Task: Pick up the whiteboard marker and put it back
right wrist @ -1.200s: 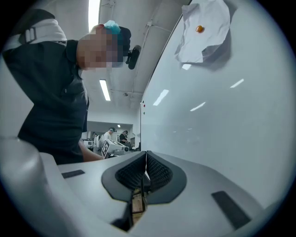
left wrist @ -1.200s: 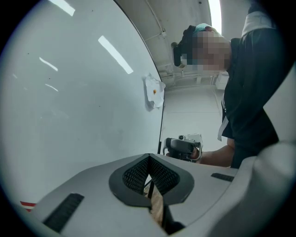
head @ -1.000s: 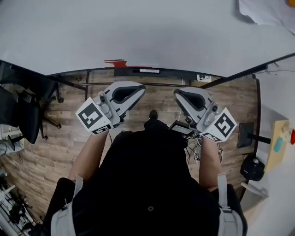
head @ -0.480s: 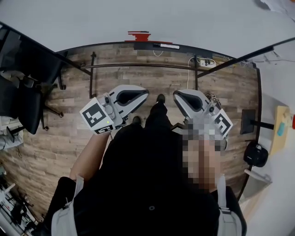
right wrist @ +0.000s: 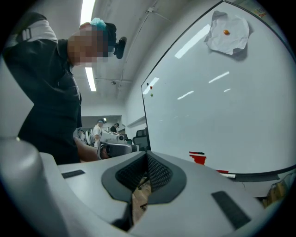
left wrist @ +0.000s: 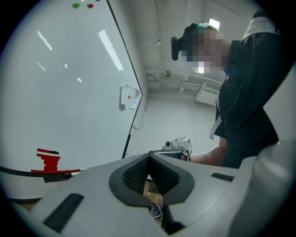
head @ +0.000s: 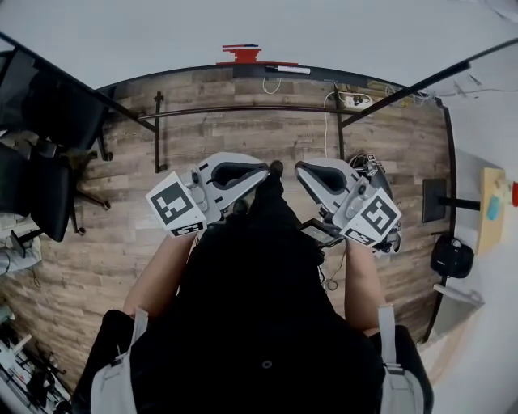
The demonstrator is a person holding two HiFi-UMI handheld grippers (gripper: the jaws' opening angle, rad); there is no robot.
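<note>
A white-barrelled whiteboard marker [head: 283, 69] lies on the board's tray, just right of a red eraser [head: 241, 55]. It also shows in the right gripper view as a pale marker [right wrist: 227, 175] beside the red eraser [right wrist: 198, 158]. Both grippers are held close to the person's body, well back from the whiteboard [head: 243, 24]. My left gripper [head: 261, 171] is shut, its tips [left wrist: 149, 156] meeting with nothing between them. My right gripper [head: 301, 170] is also shut and empty, and its tips [right wrist: 147, 155] touch. The two grippers point roughly level, toward each other.
A black office chair [head: 40, 194] stands at the left. The board's stand legs [head: 158, 129] and a power strip with cables [head: 356, 101] sit on the wooden floor below the tray. A black bag [head: 452, 257] lies at the right. A crumpled paper [right wrist: 229, 32] sticks to the board.
Both grippers have drawn back from the whiteboard toward the person's body and closer together. More floor now shows between them and the tray.
</note>
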